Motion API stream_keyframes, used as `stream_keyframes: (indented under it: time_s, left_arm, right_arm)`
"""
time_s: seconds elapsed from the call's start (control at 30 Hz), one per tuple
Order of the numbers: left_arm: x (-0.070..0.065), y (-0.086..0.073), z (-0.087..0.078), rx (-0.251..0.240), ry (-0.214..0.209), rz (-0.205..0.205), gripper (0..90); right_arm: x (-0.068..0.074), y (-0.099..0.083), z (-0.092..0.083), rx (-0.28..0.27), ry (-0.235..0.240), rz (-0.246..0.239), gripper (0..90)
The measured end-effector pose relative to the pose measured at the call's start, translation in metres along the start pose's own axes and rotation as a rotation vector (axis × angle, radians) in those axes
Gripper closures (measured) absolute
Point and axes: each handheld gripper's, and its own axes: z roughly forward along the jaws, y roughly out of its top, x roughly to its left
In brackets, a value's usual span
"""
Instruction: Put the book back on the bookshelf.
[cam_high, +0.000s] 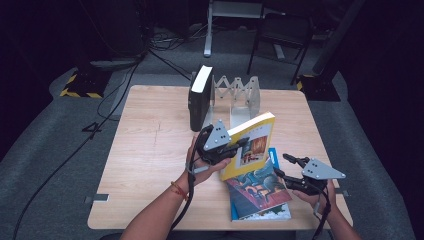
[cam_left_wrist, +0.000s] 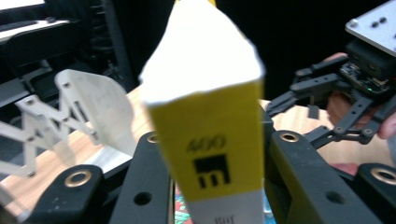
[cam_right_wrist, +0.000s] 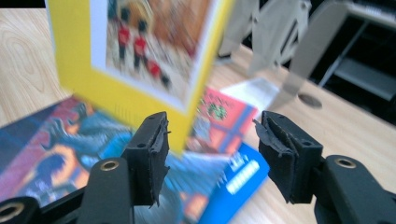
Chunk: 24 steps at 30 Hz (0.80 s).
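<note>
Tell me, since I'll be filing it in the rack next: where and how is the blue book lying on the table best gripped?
Take the blue book by its near-right corner, coming in low from the right where the right gripper hovers open. It lies flat, so only an edge can be pinched, and the yellow book, clamped in the left gripper, hangs over its far-left part.

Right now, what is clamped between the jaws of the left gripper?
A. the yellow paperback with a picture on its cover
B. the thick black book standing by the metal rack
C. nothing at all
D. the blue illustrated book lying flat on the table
A: the left gripper has its jaws pressed on both sides of the yellow paperback, tilted up off the wooden table.
</note>
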Motion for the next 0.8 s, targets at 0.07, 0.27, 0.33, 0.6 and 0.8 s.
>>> stream_keyframes:
  time_s: [0.07, 0.27, 0.33, 0.6, 0.8]
  left_arm:
    - [0.005, 0.003, -0.004, -0.008, 0.044, -0.007, 73.7]
    - [0.027, 0.004, -0.015, 0.027, 0.196, 0.012, 74.2]
    - [0.04, 0.0, -0.019, 0.027, 0.242, -0.018, 74.1]
    - [0.067, -0.02, -0.028, 0.048, 0.448, -0.066, 74.2]
    - [0.084, -0.032, -0.026, 0.052, 0.522, -0.133, 74.1]
  right_arm:
    - [-0.007, -0.004, -0.003, 0.013, -0.023, 0.015, 43.4]
    - [-0.02, -0.012, -0.002, 0.047, -0.069, 0.05, 42.8]
    - [-0.021, -0.015, 0.001, 0.068, -0.077, 0.045, 42.5]
    - [-0.024, -0.025, 0.01, 0.136, -0.085, 0.031, 41.7]
    - [-0.025, -0.027, 0.013, 0.161, -0.083, 0.036, 40.3]
